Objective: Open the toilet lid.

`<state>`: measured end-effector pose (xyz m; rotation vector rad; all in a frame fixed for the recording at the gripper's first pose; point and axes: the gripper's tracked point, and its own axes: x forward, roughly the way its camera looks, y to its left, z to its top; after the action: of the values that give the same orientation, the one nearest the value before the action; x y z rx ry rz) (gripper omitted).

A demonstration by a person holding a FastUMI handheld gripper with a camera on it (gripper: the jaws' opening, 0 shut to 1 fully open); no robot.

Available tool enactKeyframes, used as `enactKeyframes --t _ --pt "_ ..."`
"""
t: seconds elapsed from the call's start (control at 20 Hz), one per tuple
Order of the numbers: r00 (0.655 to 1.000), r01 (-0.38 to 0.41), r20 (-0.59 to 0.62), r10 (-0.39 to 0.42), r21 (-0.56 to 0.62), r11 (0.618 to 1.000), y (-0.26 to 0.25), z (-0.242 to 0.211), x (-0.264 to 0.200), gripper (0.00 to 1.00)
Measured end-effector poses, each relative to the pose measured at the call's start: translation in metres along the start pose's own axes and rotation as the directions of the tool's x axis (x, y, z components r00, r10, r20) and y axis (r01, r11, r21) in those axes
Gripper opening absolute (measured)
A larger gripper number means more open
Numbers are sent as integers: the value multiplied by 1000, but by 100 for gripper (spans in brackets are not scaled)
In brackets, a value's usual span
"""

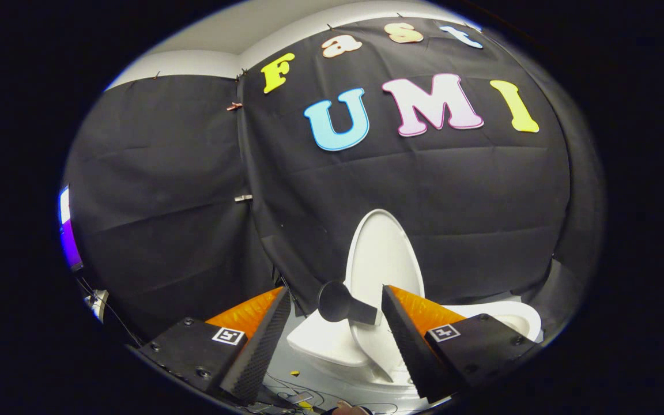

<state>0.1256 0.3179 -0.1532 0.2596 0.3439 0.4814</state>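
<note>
the gripper point(336, 300) has its two fingers spread wide apart, and nothing is pressed between them. in the gap between the fingertips, a little toward 12 o'clock, there is a dark round knob point(336, 301) on a short stem, fixed to the toilet lid point(381, 253). i think this knob is put there as a handle, so that two fingers can take the lid without slipping on the smooth plastic. the fingers are not touching it; they stand one on each side with free space.

the lid stands nearly upright, tilted back against the black cloth wall point(165, 202) at 12 o'clock from the fingers. it seems to rest there by its own weight, so it needs no holding. below it, from 6 to 3 o'clock of the knob, the white toilet bowl point(516, 317) is uncovered, which tells me the task is probably finished or nearly so.

at 6 o'clock, low between the fingers, some thin cables point(286, 383) lie on the floor. far at 9 o'clock a lit screen edge point(65, 230) shows beside the cloth.
</note>
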Motion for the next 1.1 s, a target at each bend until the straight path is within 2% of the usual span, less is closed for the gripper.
enactKeyframes --t 0.55,0.85,1.1 --pt "978 72 203 -48 -117 990 -18 106 -112 99" --pt "955 158 274 -116 -136 978 -50 139 -176 99" --pt "939 211 299 -169 -114 971 -76 148 -215 99"
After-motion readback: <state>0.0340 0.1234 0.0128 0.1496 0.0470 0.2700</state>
